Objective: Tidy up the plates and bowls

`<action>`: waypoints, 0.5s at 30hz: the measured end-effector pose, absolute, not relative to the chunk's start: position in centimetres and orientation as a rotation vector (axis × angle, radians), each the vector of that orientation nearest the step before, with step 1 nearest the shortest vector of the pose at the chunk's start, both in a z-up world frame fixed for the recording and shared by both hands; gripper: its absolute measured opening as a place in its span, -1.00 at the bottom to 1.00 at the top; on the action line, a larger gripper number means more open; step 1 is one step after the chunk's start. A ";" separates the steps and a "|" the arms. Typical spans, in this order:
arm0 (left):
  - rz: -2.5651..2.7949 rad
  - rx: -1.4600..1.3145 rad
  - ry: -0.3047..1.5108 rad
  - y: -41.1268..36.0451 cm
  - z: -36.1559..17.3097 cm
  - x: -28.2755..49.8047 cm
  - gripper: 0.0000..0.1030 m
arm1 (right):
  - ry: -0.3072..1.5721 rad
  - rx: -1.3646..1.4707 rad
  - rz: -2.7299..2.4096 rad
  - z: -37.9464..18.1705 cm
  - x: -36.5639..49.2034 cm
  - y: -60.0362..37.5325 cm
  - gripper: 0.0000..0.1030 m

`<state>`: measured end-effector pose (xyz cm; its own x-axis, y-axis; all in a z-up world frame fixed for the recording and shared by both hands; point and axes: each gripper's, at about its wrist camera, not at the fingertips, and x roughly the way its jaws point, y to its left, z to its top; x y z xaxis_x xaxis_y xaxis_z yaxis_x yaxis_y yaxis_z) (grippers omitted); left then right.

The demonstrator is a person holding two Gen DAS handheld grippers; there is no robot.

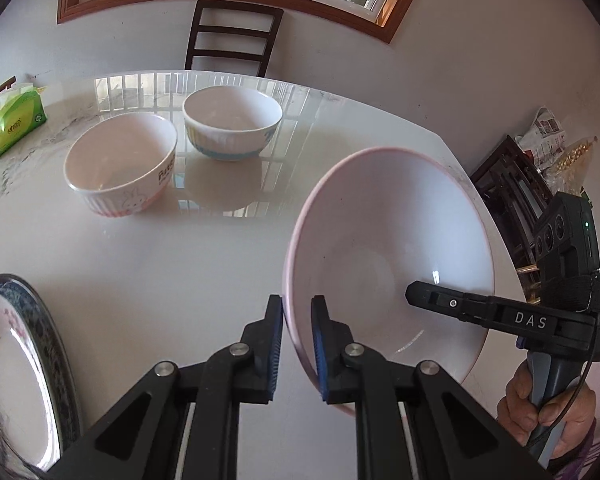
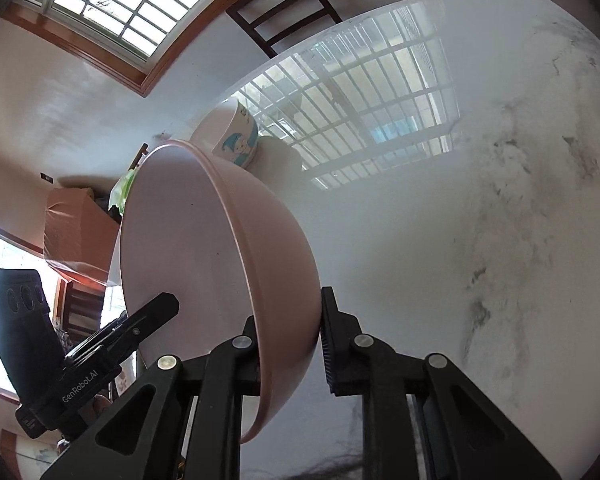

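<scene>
Two grippers meet on my pink bowl [image 1: 388, 256]. Left wrist view: my left gripper [image 1: 296, 344] straddles its near rim, tilted above the table [image 1: 140, 264], pads not clamped. Right wrist view: my right gripper [image 2: 288, 344] straddles the opposite rim, grip unclear.

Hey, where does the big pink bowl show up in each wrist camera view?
Left wrist: the pink bowl fills the lower right, tilted, its near rim between the left gripper jaws.
Right wrist: the pink bowl sits centre-left, seen edge-on, its wall between the right gripper jaws.
Shared landmark: the dark wooden chair beyond the table.
</scene>
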<state>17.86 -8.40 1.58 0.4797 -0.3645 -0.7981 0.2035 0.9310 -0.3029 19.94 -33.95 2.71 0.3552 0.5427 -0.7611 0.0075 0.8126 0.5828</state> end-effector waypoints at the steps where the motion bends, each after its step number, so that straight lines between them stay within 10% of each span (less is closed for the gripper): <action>1: -0.346 -0.174 1.020 -7.9 1.6 16.6 -0.71 | 1.177 0.540 0.381 3.0 18.9 -33.3 -0.65; 15: -0.303 -0.236 1.097 -1.7 -0.1 7.1 -0.71 | 1.294 0.442 0.473 3.0 10.0 -26.4 -0.59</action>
<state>7.07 -1.74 -0.06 0.4218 -0.3545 -0.8345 0.1233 0.9343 -0.3345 10.02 -26.39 2.97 0.2059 0.5637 -0.7999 -0.0847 0.8246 0.5593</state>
